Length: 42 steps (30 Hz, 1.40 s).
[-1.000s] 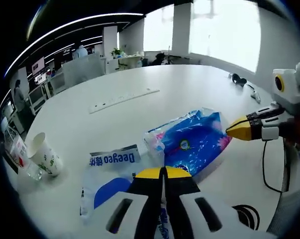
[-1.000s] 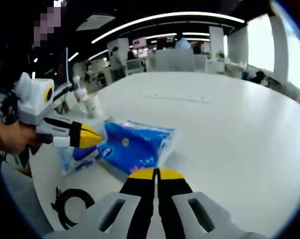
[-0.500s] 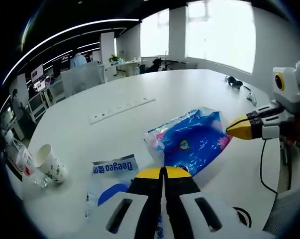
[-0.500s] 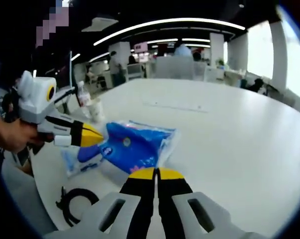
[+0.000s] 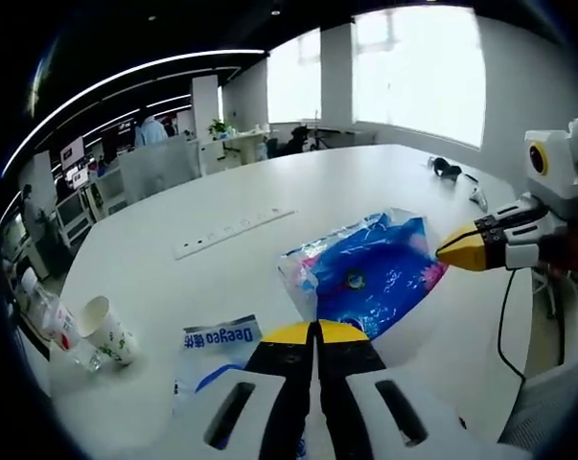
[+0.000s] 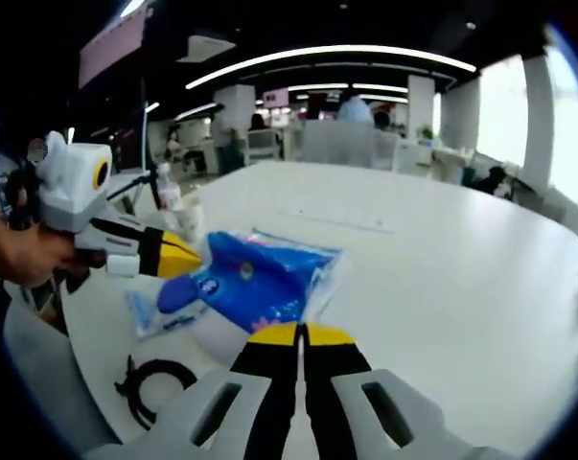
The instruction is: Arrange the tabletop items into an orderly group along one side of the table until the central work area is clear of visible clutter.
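Note:
A blue plastic pack of tissues (image 5: 370,271) (image 6: 260,278) lies on the white table (image 5: 269,182). Beside it lies a flat white and blue pack marked Deeyeo (image 5: 217,340) (image 6: 159,309). My left gripper (image 5: 316,333) hangs shut above the near edge of the flat pack, with nothing in it. It also enters the right gripper view from the left (image 6: 195,258), over the blue pack's end. My right gripper (image 6: 300,333) is shut and empty, short of the blue pack. Its yellow tip (image 5: 445,251) comes into the left gripper view from the right, at the blue pack's right corner.
A paper cup (image 5: 108,329) and a clear bottle (image 5: 49,314) stand near the table's edge. A white power strip (image 5: 233,219) lies further out. A coiled black cable (image 6: 145,383) rests near me. Headphones (image 5: 447,169) lie at the far side. Desks and people fill the office behind.
Both views have pulled back and risen a little, so the packs look smaller and lower. The packs, cup and cable have stayed put. Both grippers remain shut.

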Each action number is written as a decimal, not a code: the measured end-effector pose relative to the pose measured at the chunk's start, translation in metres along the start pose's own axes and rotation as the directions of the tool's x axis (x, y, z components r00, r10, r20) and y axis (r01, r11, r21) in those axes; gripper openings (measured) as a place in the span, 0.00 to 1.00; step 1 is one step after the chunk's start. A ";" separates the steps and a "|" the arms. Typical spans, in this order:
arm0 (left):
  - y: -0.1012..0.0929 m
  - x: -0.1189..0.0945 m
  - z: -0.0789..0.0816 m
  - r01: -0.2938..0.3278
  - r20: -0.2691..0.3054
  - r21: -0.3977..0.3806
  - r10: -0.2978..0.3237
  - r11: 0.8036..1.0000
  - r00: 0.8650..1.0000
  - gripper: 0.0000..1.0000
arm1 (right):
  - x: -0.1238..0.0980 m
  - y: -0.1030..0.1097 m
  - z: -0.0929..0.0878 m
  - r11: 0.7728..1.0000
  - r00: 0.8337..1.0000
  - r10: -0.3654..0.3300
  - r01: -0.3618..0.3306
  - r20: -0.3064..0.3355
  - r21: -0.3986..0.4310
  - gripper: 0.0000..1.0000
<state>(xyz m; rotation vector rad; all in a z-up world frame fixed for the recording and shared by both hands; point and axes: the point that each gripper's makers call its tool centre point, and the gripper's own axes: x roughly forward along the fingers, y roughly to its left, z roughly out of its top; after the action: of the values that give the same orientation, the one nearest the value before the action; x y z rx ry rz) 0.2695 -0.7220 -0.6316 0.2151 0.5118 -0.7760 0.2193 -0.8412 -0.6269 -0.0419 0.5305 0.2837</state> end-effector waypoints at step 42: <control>-0.045 -0.019 -0.006 0.051 0.023 0.038 -0.051 0.998 0.998 0.00 | -0.040 -0.001 -0.033 0.999 1.000 -0.006 0.006 -0.010 0.051 0.00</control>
<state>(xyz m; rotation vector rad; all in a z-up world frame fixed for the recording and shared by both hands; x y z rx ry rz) 0.2236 -0.7402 -0.6266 0.2275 0.4821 -0.8373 0.1706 -0.8556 -0.6354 0.0048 0.5471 0.2641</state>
